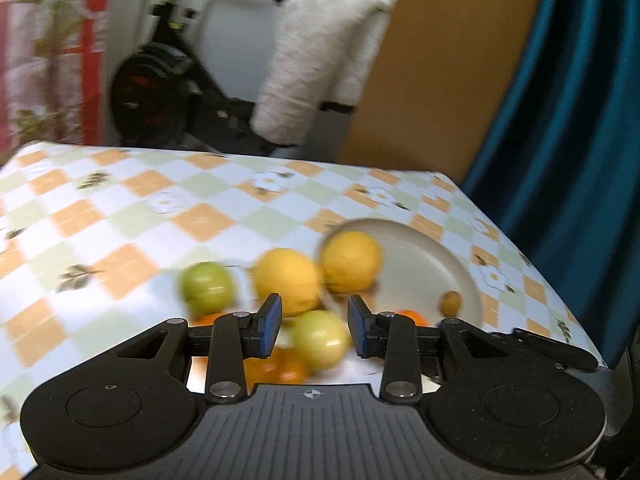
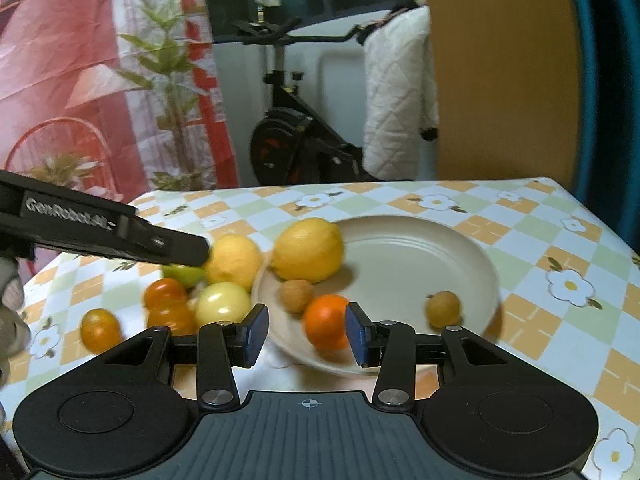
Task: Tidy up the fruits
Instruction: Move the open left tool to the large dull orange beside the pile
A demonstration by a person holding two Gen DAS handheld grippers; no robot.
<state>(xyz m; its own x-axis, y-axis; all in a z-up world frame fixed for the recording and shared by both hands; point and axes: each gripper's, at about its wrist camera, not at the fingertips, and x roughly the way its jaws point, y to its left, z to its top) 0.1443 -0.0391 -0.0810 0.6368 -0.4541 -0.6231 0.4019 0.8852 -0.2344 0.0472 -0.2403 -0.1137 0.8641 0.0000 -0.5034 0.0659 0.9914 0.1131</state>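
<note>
A beige plate (image 2: 440, 248) holds a lemon (image 2: 308, 250) at its left rim, an orange (image 2: 326, 322) and two small brownish fruits (image 2: 296, 296). To its left on the cloth lie another lemon (image 2: 234, 262), a green apple (image 2: 184, 274), a pale apple (image 2: 222, 304) and several tangerines (image 2: 166, 292). My right gripper (image 2: 306, 334) is open and hovers near the orange without touching it. My left gripper (image 1: 314, 324) is open above the pale apple (image 1: 320, 338), with nothing held. In the right wrist view the left gripper (image 2: 196, 248) reaches in over the green apple.
The table's far edge (image 2: 360, 186) and right edge (image 2: 600, 216) are close to the plate. Behind stand an exercise bike (image 2: 296, 136), a potted plant (image 2: 172, 80), a tan board (image 2: 500, 72) and a teal curtain (image 1: 560, 120). A person's hand (image 2: 10, 296) shows at the left.
</note>
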